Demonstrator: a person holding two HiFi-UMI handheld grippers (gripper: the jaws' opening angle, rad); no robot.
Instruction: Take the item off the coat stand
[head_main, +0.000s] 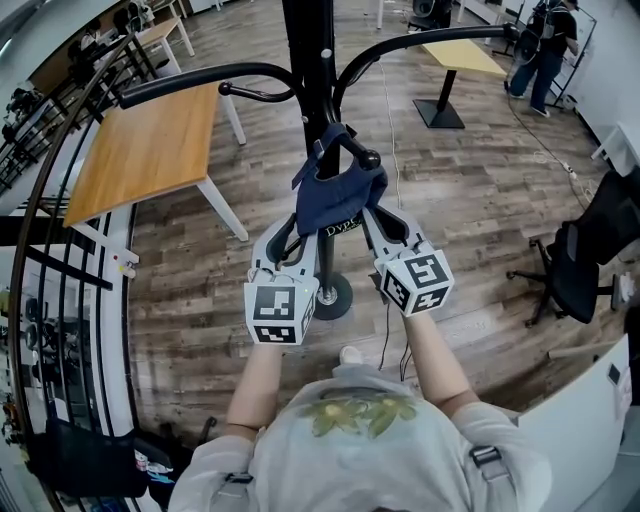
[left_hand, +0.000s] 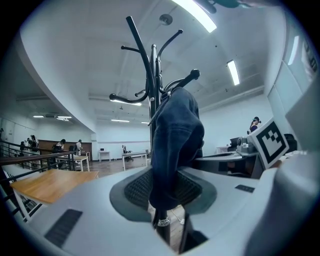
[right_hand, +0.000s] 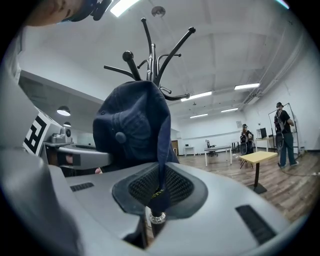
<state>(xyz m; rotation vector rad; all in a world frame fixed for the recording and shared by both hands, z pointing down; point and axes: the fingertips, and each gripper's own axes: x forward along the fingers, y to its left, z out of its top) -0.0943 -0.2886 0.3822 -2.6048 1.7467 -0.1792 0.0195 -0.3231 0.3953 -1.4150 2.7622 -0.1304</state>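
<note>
Head view: a navy cap (head_main: 338, 195) hangs on a stand (head_main: 308, 60) hook (head_main: 368, 157) — table (head_main: 140, 150) and railing (head_main: 60, 200) to the left, chair (head_main: 590, 250) to the right, open floor (head_main: 470, 200) around. The cap's white print is unreadable.
Left gripper view: the left tool (left_hand: 162, 192) pinches the cap's cloth.
Right gripper view: the right tool (right_hand: 159, 187) pinches its edge — stand close behind.

In the head view, a dark blue denim cap (head_main: 338, 200) drapes over the fingertips of the left gripper (head_main: 294, 240) and the right gripper (head_main: 378, 222), hiding the pads beneath the cloth. The pale lettering (head_main: 340, 229) on the cap beyond the fingers is too small to read. The black metal coat stand (head_main: 308, 60) past the fingertips is cut off by the top edge, and in the left gripper view the cloth between the fingers (left_hand: 137, 189) hides its lower pole.
</note>
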